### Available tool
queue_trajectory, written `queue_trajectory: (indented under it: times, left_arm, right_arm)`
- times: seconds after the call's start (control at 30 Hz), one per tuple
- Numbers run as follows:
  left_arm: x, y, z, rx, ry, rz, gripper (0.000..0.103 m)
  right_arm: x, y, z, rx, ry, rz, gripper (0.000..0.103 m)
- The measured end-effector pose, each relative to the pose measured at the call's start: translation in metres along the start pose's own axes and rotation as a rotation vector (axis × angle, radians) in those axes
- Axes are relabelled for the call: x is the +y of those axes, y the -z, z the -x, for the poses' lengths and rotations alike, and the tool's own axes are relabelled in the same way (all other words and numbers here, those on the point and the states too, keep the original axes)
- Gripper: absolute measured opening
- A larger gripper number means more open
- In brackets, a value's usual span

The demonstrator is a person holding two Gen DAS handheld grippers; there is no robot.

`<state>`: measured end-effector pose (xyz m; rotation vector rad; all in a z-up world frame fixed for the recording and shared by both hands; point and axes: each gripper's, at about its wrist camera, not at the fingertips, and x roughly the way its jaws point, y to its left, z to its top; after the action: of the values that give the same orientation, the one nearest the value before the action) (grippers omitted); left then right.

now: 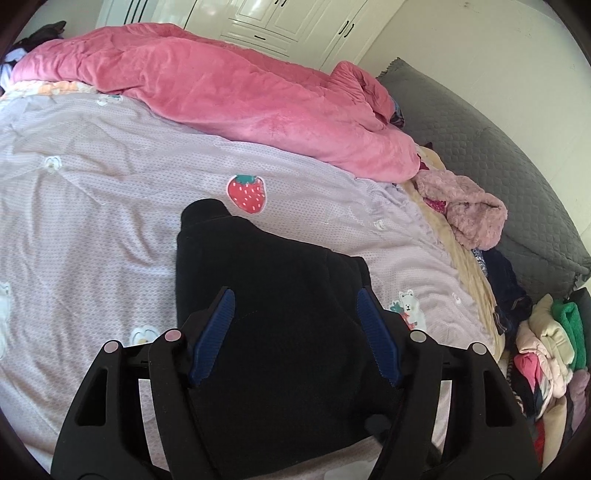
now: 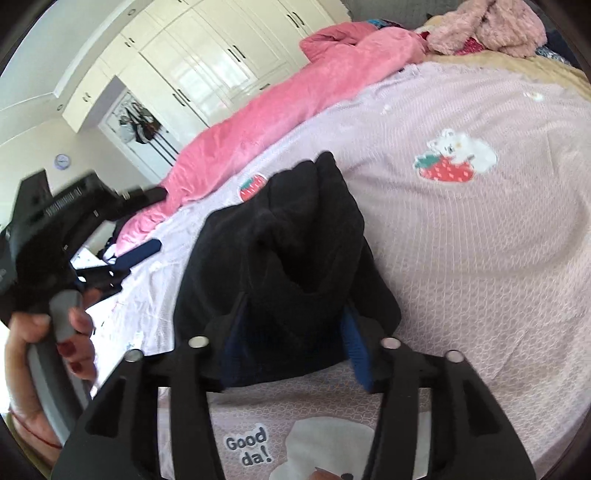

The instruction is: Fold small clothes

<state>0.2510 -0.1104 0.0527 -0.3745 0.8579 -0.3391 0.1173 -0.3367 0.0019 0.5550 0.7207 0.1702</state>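
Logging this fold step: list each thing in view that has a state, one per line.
black garment: folded, lying on the bed
left gripper: open, over the garment
right gripper: open, garment edge between its fingers
pink quilt: rumpled
wardrobe: doors closed

A folded garment [image 1: 266, 295] lies on the bedsheet [image 1: 92, 221], near its front edge. Behind it a rumpled quilt [image 1: 229, 96] stretches across the bed. To the right, a fluffy garment [image 1: 469, 210] sits beside a heap of clothes [image 1: 546, 350]. A wardrobe [image 1: 288, 26] stands beyond the quilt.
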Motion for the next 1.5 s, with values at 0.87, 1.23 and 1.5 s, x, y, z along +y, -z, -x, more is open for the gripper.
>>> queue_trajectory:
  times: [0.87, 1.23, 1.5]
  left_arm:
    - [0.050, 0.052, 0.030, 0.011, -0.096, -0.108, 0.070]
    - [0.053, 0.073, -0.003, 0.100, -0.046, -0.063, 0.070]
    - [0.052, 0.077, -0.014, 0.112, -0.039, -0.067, 0.070]
  right_arm:
    - [-0.003, -0.034, 0.022, -0.098, 0.128, 0.112, 0.064]
    - [0.011, -0.093, -0.047, 0.084, 0.096, 0.146, 0.064]
    - [0.010, -0.086, -0.096, 0.160, 0.043, 0.189, 0.055]
